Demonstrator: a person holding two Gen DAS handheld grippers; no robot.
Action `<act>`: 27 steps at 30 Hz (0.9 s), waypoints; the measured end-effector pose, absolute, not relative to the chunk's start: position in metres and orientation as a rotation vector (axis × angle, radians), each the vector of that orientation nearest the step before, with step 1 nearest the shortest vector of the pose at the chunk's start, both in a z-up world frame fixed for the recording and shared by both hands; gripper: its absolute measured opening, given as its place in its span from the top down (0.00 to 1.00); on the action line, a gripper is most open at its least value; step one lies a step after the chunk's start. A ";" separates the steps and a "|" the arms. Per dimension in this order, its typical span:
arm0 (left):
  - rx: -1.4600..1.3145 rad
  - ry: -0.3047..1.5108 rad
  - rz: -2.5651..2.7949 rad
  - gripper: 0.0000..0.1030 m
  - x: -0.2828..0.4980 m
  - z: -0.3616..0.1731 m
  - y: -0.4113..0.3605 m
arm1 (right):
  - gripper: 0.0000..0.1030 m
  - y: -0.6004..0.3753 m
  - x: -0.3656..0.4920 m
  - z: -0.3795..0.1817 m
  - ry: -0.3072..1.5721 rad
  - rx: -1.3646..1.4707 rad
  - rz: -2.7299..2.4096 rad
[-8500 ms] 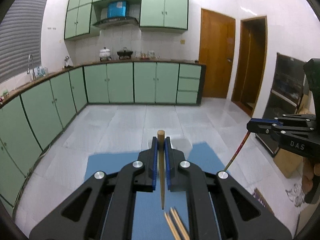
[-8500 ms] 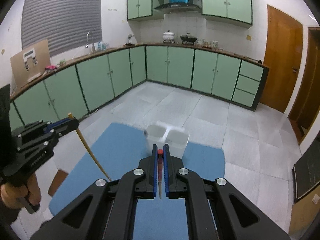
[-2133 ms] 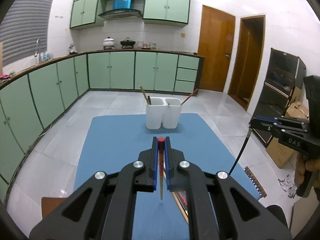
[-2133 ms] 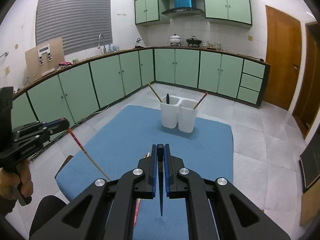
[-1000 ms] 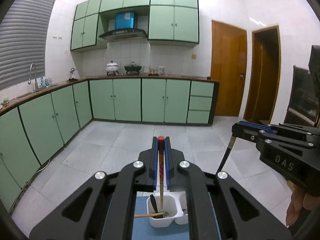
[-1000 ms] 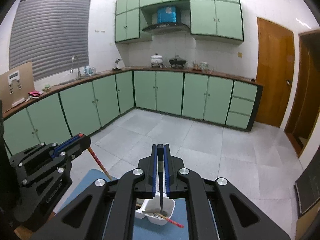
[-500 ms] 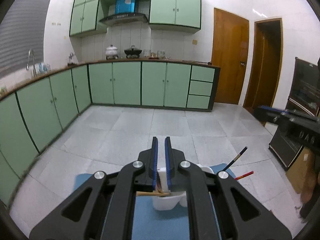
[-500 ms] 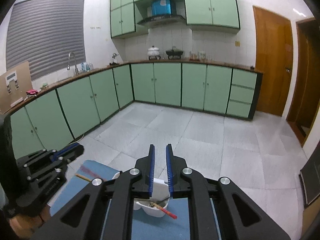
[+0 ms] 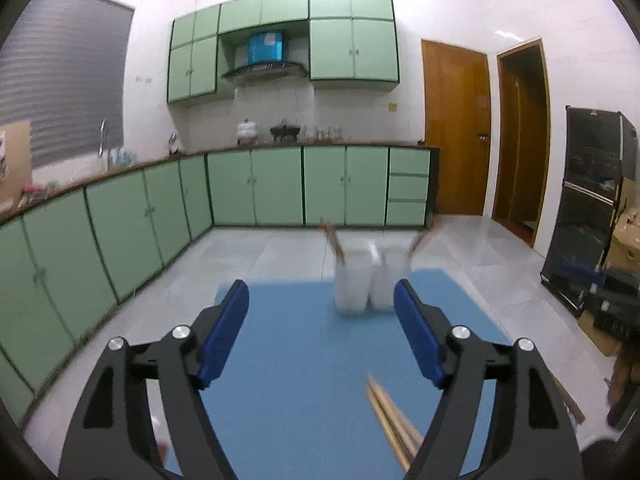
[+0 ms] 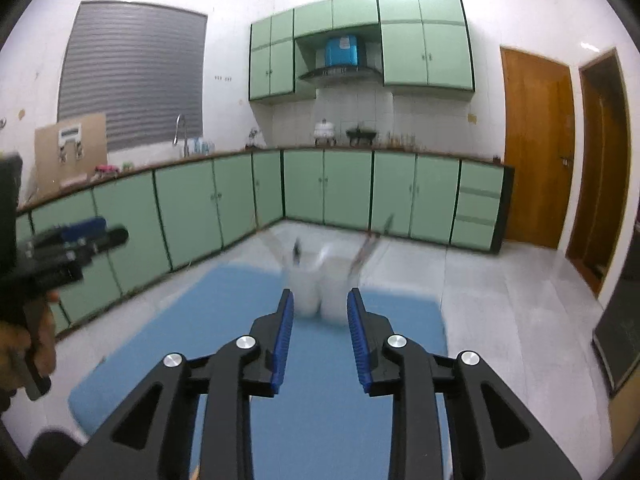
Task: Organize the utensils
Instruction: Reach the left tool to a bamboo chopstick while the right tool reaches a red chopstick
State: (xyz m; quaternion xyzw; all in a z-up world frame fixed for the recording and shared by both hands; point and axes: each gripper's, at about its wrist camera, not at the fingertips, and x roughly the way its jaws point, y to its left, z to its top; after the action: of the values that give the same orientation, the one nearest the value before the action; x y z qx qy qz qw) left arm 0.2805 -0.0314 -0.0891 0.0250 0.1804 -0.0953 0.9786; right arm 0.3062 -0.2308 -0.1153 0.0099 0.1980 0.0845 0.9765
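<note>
Motion blur smears the white two-compartment utensil holder [image 9: 370,280] and the sticks in it, so which compartment each occupies cannot be told. The wooden chopsticks [image 9: 394,424] on the blue mat [image 9: 304,360] run behind the left gripper's finger. The right gripper [image 9: 600,288] shows only as a blurred shape at the left view's edge.

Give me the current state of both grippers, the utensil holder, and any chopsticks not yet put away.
left gripper: open, empty.
right gripper: open, empty.
white two-cup holder: upright at the far end of the blue mat, chopsticks leaning out of both cups; blurred.
loose wooden chopsticks: lying on the mat near the left gripper, not yet put away.
</note>
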 end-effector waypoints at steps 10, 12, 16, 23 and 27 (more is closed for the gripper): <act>-0.026 0.547 -0.125 0.17 0.184 -0.193 -0.010 | 0.73 -0.182 0.221 -0.242 0.590 0.120 0.177; -0.037 0.582 -0.110 0.16 0.176 -0.206 -0.007 | 0.73 -0.170 0.218 -0.256 0.616 0.113 0.186; -0.045 0.633 -0.113 0.15 0.173 -0.226 -0.006 | 0.73 -0.154 0.221 -0.275 0.659 0.079 0.209; -0.027 0.698 -0.155 0.15 0.187 -0.250 -0.018 | 0.84 -0.152 0.241 -0.282 0.688 0.053 0.200; -0.023 0.713 -0.172 0.15 0.190 -0.263 -0.029 | 0.94 -0.164 0.241 -0.284 0.679 0.081 0.169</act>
State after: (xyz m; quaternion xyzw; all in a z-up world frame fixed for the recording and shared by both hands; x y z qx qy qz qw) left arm 0.1904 -0.0291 -0.2627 -0.0114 0.3487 -0.0839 0.9334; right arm 0.2415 -0.1642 -0.2843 0.0398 0.3326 0.0826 0.9386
